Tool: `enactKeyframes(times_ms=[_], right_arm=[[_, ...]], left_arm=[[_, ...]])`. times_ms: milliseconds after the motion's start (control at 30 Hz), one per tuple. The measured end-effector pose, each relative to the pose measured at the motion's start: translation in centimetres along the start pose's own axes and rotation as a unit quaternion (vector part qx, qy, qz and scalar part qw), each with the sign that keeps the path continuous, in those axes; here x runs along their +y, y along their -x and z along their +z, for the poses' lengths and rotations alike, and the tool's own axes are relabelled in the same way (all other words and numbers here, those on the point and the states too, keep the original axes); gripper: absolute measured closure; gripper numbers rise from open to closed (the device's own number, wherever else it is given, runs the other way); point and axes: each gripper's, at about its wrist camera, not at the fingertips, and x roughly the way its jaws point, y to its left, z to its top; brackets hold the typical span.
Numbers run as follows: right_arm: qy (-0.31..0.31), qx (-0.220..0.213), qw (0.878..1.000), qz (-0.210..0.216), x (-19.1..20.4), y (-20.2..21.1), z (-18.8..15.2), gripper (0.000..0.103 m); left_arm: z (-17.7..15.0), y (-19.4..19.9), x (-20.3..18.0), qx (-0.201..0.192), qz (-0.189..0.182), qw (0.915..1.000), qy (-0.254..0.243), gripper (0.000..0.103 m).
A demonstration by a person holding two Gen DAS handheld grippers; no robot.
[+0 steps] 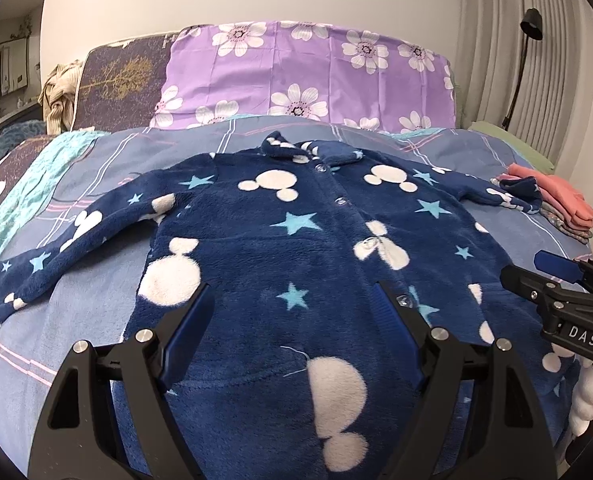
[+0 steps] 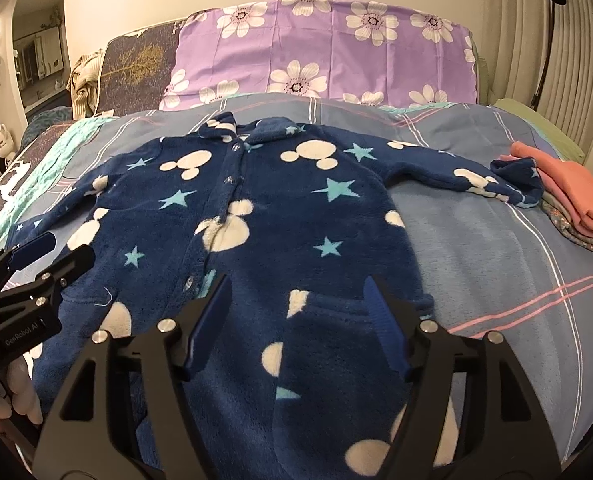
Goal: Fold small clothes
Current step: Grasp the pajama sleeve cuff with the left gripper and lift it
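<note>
The left gripper (image 1: 292, 320) hovers above the lower front of the navy fleece onesie (image 1: 296, 240), jaws spread apart and empty. The right gripper (image 2: 300, 312) hovers above the garment's other lower half, jaws likewise apart, holding nothing. The onesie lies face up on the blue plaid bedspread (image 2: 476, 240), buttoned, collar toward the purple floral pillow (image 2: 328, 52), both sleeves spread outward. This flat layout likely exposes sleeves and side seams for a first fold. The right sleeve cuff (image 2: 520, 184) lies just beside a stack of folded clothes (image 2: 572, 200), probably finished items kept near the edge to leave working space
</note>
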Motion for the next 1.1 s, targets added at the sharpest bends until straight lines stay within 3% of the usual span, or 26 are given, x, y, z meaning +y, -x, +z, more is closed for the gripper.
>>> enactKeyframes(times_ms=[100,200,267,333,400,467,567,667,767,833,867,933,1000,1033,1100], right_arm=[[0.001,0.005,1.0,0.001,0.2,-0.7,0.4,0.031],[-0.003,0.01,1.0,0.001,0.1,-1.4,0.6,0.03],[-0.005,0.014,1.0,0.0,0.0,-1.8,0.7,0.029],[-0.006,0.02,1.0,-0.004,-0.2,-2.4,0.7,0.029],[-0.012,0.026,1.0,-0.008,-0.5,-3.0,0.8,0.029],[-0.019,0.031,0.999,-0.007,-0.7,-3.4,0.8,0.029],[-0.025,0.037,0.999,-0.005,-0.9,-4.0,1.0,0.029],[-0.022,0.037,0.999,-0.004,-0.8,-4.2,1.2,0.029],[-0.021,0.035,0.999,-0.005,-0.7,-4.3,1.3,0.029],[-0.023,0.035,0.999,-0.008,-1.0,-4.3,1.3,0.029],[-0.026,0.034,0.999,-0.011,-1.2,-4.3,1.3,0.029],[-0.031,0.031,0.999,-0.014,-1.7,-4.1,1.3,0.029],[-0.033,0.026,0.999,-0.025,-2.4,-4.0,1.2,0.028],[-0.035,0.027,0.999,-0.029,-2.7,-4.0,1.2,0.028],[-0.047,0.03,0.998,-0.033,-3.6,-4.3,1.3,0.028]], left_arm=[[0.5,-0.4,2.4,0.007,-0.023,0.9989,0.04,0.029],[0.7,-1.1,7.5,0.011,-0.028,0.9921,0.121,0.036],[0.5,-1.5,11.6,0.015,-0.012,0.9837,0.179,0.039],[-0.2,-1.6,16.1,0.015,0.004,0.9687,0.248,0.039],[-1.6,-1.6,21.6,0.014,0.021,0.9421,0.334,0.039],[-4.1,-1.8,27.2,0.016,0.025,0.8977,0.44,0.039],[-6.9,-1.9,32.4,0.009,0.036,0.8432,0.536,0.035],[-7.8,-2.1,35.8,-0.005,0.07,0.8204,0.568,0.033],[-7.2,-2.7,38.3,-0.036,0.071,0.799,0.596,0.034],[-6.3,-3.1,39.3,-0.055,0.079,0.8056,0.585,0.067],[-5.2,-3.6,39.8,-0.053,0.075,0.8148,0.572,0.096],[-3.0,-3.7,39.6,-0.064,0.06,0.8207,0.565,0.096],[1.3,-3.0,37.5,-0.089,0.047,0.8522,0.514,0.096],[4.8,-2.7,35.3,-0.101,0.042,0.8783,0.465,0.096],[10.1,-2.9,31.3,-0.115,0.019,0.9115,0.394,0.096]])
